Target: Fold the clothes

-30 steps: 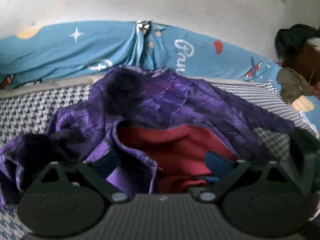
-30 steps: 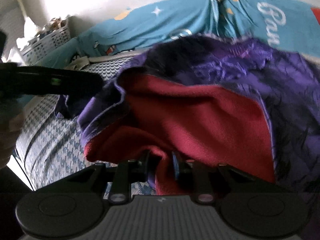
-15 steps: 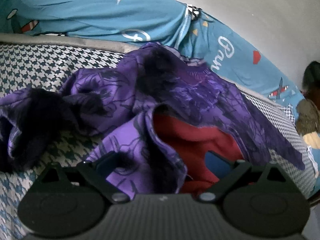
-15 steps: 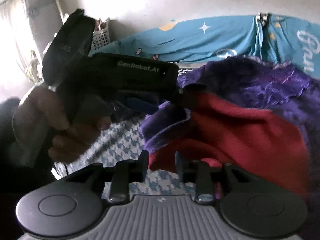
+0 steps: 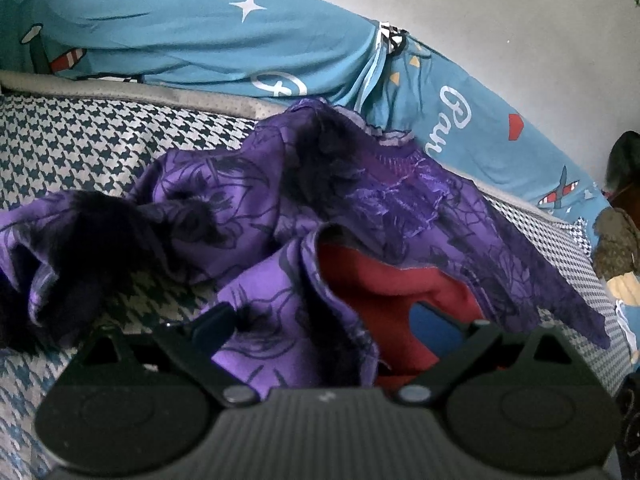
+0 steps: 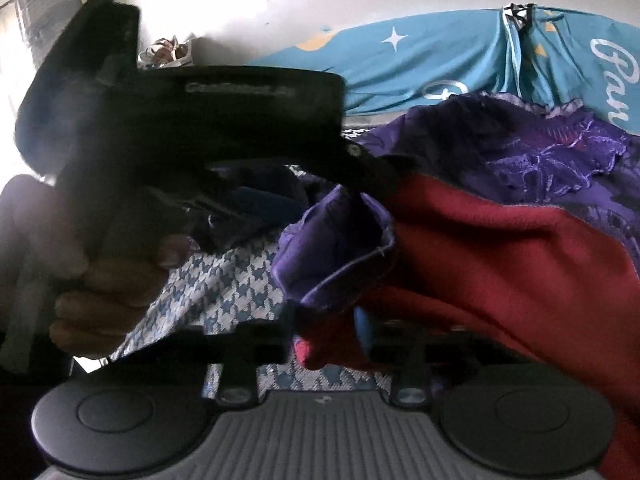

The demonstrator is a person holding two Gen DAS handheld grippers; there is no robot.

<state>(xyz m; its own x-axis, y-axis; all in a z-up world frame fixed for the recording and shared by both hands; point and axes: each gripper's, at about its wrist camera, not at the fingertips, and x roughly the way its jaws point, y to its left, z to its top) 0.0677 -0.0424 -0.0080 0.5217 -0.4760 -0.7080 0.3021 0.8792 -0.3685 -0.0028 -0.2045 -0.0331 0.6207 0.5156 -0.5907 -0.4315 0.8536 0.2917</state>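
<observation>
A purple garment (image 5: 360, 208) with red lining (image 6: 500, 248) lies crumpled on the houndstooth bed (image 5: 100, 136). The left claw (image 5: 324, 320) straddles its hem, spread wide; the right claw (image 6: 328, 332) is closing on the lining's edge.

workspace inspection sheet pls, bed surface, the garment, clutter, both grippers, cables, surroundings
surface: houndstooth bed cover, partly covered.
job's things: purple garment crumpled, red lining exposed.
clutter: nothing seen on the bed.
grippers: left gripper wide open over the purple hem; right gripper closing, red fabric edge between its jaws; a hand holds the left one.
cables: nothing seen.
surroundings: blue printed sheet against a white wall; basket far left.
</observation>
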